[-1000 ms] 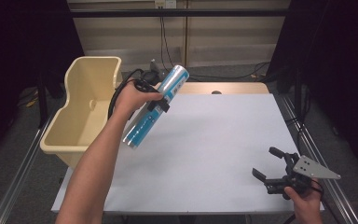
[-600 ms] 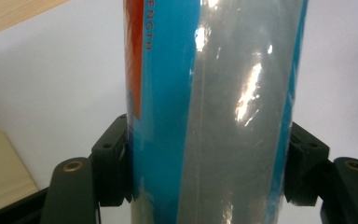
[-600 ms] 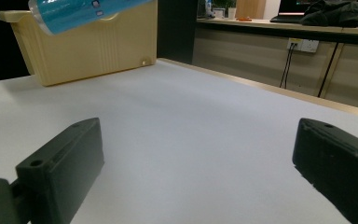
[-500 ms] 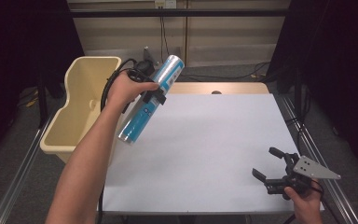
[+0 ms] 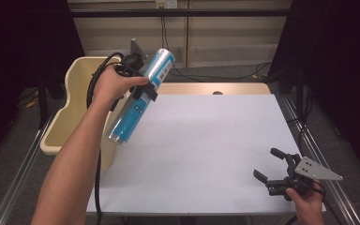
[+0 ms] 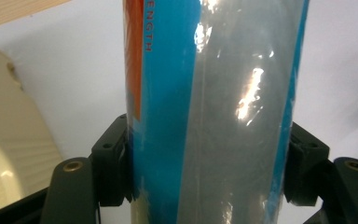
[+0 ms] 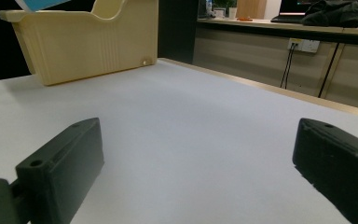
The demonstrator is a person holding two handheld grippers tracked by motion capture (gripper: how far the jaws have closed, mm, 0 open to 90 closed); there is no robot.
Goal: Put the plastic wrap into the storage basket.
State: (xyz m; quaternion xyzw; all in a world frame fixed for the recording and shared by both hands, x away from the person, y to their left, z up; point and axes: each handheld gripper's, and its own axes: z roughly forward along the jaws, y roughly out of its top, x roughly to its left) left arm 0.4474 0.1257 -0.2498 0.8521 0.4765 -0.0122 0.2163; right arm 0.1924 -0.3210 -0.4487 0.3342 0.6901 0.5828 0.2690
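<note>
A long blue and silver tube point(image 5: 140, 96) hangs tilted in the air at the table's left edge, beside the cream bin point(image 5: 77, 77). My left gripper point(image 5: 143, 93) is shut on its middle. In the left gripper view the tube point(image 6: 209, 112) stands between both jaws, whose pads press on its two sides. Near the front right corner of the table, my right gripper point(image 5: 273, 168) is open and holds nothing. In the right gripper view its two jaws stand wide apart over bare white tabletop point(image 7: 191, 121), with the right gripper point(image 7: 196, 172) pointing level toward the bin point(image 7: 88, 42).
The white table top point(image 5: 206, 140) has a wooden strip point(image 5: 215, 88) along its far edge. The cream bin hangs off the table's left side. Metal rails point(image 5: 323, 154) run along both sides of the table. Cables point(image 5: 168, 42) hang by the wall behind.
My left hand has lifted the tube higher and carried it left, closer to the bin. The right gripper has stayed where it was.
</note>
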